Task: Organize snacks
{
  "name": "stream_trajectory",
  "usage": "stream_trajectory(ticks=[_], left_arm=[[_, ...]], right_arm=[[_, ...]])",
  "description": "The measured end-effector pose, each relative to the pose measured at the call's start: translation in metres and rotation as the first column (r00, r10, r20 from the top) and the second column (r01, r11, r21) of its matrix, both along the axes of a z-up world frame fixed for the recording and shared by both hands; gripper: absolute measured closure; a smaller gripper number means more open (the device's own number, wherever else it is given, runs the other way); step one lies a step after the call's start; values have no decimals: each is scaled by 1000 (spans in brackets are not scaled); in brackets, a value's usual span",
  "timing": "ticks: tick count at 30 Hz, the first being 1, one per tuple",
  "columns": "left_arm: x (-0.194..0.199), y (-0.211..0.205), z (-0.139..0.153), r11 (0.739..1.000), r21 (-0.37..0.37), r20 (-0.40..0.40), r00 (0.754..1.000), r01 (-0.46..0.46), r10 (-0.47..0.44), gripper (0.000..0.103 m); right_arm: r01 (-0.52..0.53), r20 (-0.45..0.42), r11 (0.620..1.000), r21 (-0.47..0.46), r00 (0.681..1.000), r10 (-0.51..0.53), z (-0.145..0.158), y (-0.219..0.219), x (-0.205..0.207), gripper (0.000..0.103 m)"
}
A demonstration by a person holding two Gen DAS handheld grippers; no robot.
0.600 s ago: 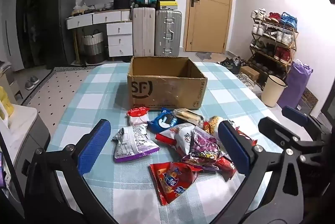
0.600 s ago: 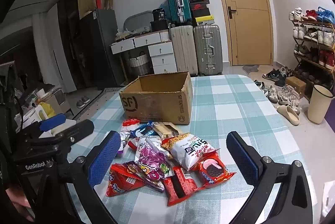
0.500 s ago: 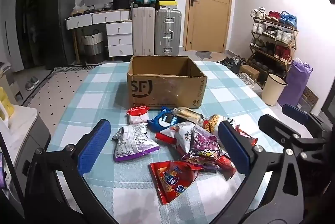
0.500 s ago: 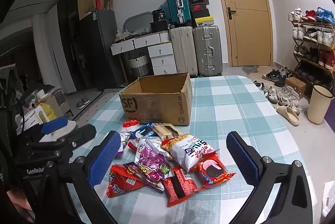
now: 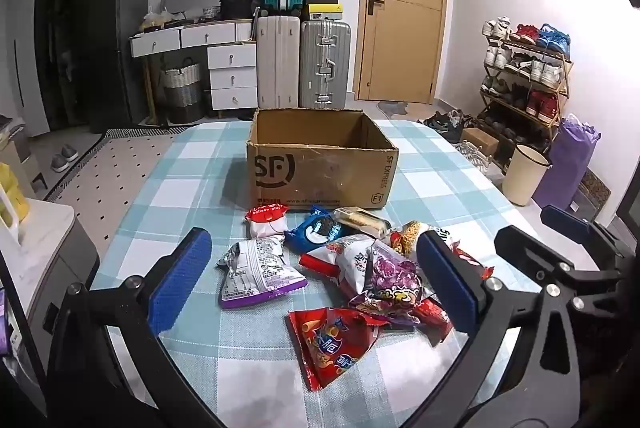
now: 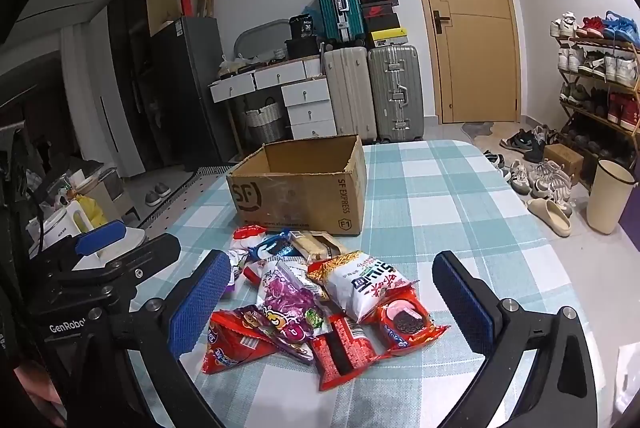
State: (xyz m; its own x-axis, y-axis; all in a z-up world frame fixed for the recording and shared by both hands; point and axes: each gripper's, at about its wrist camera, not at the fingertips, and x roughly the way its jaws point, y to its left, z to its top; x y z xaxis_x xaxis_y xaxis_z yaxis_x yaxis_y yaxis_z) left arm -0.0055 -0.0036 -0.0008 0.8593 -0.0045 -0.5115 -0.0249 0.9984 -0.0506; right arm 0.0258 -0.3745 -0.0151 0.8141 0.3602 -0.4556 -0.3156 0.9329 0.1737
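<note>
A heap of several snack bags lies on the checked tablecloth in front of an open, empty SF cardboard box (image 5: 320,168), which also shows in the right wrist view (image 6: 300,188). The heap includes a silver-purple bag (image 5: 256,272), a red bag (image 5: 332,344), a blue Oreo pack (image 5: 318,230), a purple bag (image 6: 288,304) and a white noodle bag (image 6: 360,280). My left gripper (image 5: 316,284) is open and empty, hovering above the heap's near left side. My right gripper (image 6: 332,308) is open and empty, above the heap's near right side.
The table (image 6: 460,220) stands in a room with suitcases (image 5: 304,64), a drawer unit (image 5: 232,76) and a door behind it. A shoe rack (image 5: 524,76), a bin (image 5: 524,180) and loose shoes are on the floor to the right. A white counter (image 5: 36,240) is at left.
Both grippers have drifted very slightly; the view of the box and snacks shifts a little lower. Nothing was grasped or moved.
</note>
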Motion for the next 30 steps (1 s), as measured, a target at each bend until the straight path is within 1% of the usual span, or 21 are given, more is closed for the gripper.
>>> stream_trajectory(ticks=[6,30], left_arm=[[-1,0,0,1000,-2,-2,1000,3,-3,1],[-1,1,-2,1000,-4,-2,1000,-4,4,1]], right_arm=[[2,-3,1000,5,1000,-2,-4,-1,-2,0],[7,-1,1000,2,1000,-7,-3,-5,-4,0]])
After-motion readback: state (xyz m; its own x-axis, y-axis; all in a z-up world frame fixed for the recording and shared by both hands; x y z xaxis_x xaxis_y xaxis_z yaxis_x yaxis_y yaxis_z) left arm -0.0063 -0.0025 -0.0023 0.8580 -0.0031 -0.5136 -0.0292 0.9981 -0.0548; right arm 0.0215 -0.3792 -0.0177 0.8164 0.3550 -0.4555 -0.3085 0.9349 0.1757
